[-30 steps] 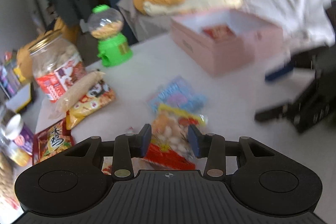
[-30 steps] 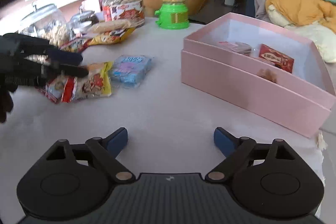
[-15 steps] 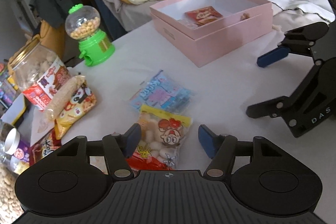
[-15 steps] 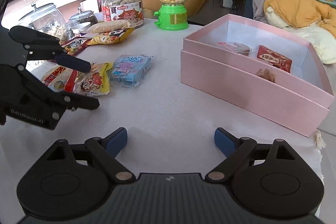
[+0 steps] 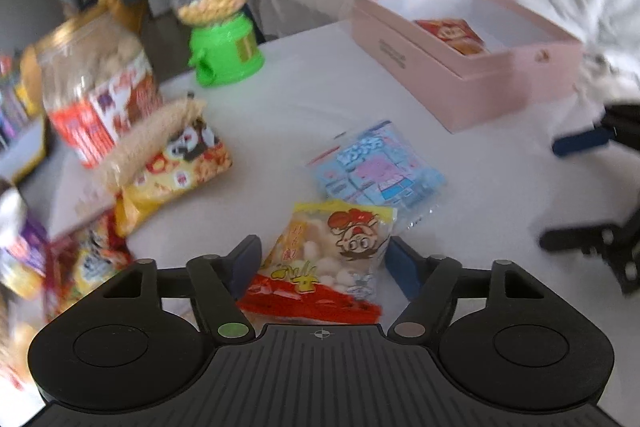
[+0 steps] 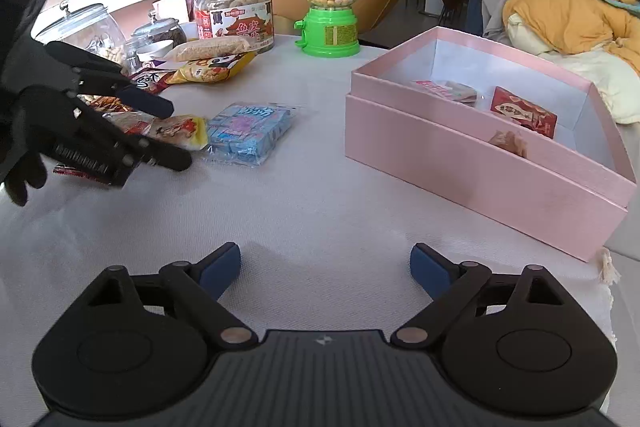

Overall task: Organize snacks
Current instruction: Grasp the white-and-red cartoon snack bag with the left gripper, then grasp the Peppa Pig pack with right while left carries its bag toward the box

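Observation:
A yellow and red snack bag (image 5: 332,259) lies flat on the white table, between the fingers of my left gripper (image 5: 324,263). The jaws are opening wide and the pads stand off the bag's edges. Just beyond it lies a blue candy packet (image 5: 376,167). The open pink box (image 6: 460,163) at the right holds a red packet (image 6: 524,111) and other small snacks. My right gripper (image 6: 326,265) is open over bare tablecloth in front of the box, nothing between its fingers. From the right wrist, the left gripper (image 6: 172,135) shows at the left, held by a black-gloved hand.
A green gumball dispenser (image 6: 330,11), a big labelled jar (image 6: 236,7), glass jars (image 6: 80,27) and a yellow panda bag (image 5: 180,163) with more packets crowd the table's far left. An orange coat (image 6: 572,15) lies behind the box. The table edge runs close on the right.
The left gripper's jaws have spread from narrow around the yellow bag to wide apart, and the hand has shifted over it. The bag lies loose on the table. The right gripper has not moved.

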`<state>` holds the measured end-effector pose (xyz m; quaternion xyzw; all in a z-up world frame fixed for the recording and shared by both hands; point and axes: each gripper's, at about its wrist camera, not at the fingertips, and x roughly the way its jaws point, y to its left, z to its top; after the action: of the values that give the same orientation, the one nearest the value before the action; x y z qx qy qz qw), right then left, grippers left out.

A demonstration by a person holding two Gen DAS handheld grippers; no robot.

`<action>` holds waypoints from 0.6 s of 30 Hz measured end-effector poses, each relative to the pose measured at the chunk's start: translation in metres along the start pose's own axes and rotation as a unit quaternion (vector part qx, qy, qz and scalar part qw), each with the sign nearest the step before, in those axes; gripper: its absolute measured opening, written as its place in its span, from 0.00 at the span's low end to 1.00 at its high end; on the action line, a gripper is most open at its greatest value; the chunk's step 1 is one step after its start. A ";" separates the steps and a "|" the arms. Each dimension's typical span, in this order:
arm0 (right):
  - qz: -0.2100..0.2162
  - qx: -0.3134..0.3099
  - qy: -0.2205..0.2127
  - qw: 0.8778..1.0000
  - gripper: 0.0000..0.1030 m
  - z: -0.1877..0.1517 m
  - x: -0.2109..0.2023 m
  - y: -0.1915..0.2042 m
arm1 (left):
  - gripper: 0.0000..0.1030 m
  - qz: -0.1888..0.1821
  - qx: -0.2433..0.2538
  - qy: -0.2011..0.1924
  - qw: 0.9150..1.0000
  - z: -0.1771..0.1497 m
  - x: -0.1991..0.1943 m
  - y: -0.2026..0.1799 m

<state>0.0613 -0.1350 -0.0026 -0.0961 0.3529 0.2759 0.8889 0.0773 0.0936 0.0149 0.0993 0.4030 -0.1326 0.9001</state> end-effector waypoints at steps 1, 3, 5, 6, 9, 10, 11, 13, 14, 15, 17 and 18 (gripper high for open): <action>0.000 0.000 0.000 1.000 0.92 0.000 0.000 0.000 | 0.77 -0.017 -0.026 0.001 1.000 0.000 0.002 0.008; 0.002 -0.001 0.002 1.000 0.92 0.000 0.001 0.000 | 0.75 -0.037 -0.050 -0.007 0.998 -0.002 0.002 0.017; 0.003 -0.002 0.003 1.000 0.93 0.000 0.001 0.000 | 0.68 -0.043 -0.070 -0.016 0.996 -0.004 -0.003 0.022; 0.004 -0.002 0.004 1.000 0.93 0.000 0.001 0.000 | 0.68 -0.046 -0.089 -0.022 0.995 -0.006 -0.008 0.024; -0.016 0.018 0.010 1.000 0.93 0.003 0.002 0.001 | 0.67 -0.045 -0.145 -0.066 0.986 -0.017 -0.034 0.033; -0.018 0.031 0.014 0.999 0.93 0.005 0.001 0.001 | 0.67 -0.037 -0.155 -0.086 0.984 -0.022 -0.046 0.033; -0.013 0.042 0.016 0.999 0.93 0.007 0.000 0.002 | 0.67 -0.026 -0.163 -0.107 0.980 -0.028 -0.061 0.033; 0.015 0.058 0.022 0.998 0.93 0.017 -0.001 0.007 | 0.67 -0.009 -0.184 -0.134 0.974 -0.040 -0.082 0.034; 0.023 0.061 0.023 0.998 0.93 0.023 0.000 0.011 | 0.67 -0.001 -0.198 -0.144 0.970 -0.048 -0.091 0.036; 0.025 0.061 0.023 0.998 0.93 0.031 0.002 0.017 | 0.67 0.003 -0.211 -0.151 0.966 -0.055 -0.098 0.038; 0.017 0.063 0.021 0.998 0.93 0.050 0.011 0.030 | 0.67 0.007 -0.232 -0.159 0.960 -0.069 -0.107 0.039; 0.010 0.069 0.021 0.997 0.93 0.059 0.017 0.035 | 0.67 0.005 -0.240 -0.160 0.957 -0.077 -0.110 0.038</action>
<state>0.0858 -0.0773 0.0299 -0.0367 0.3902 0.2582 0.8830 -0.0346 0.1692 0.0496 -0.1404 0.2732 -0.0415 0.9508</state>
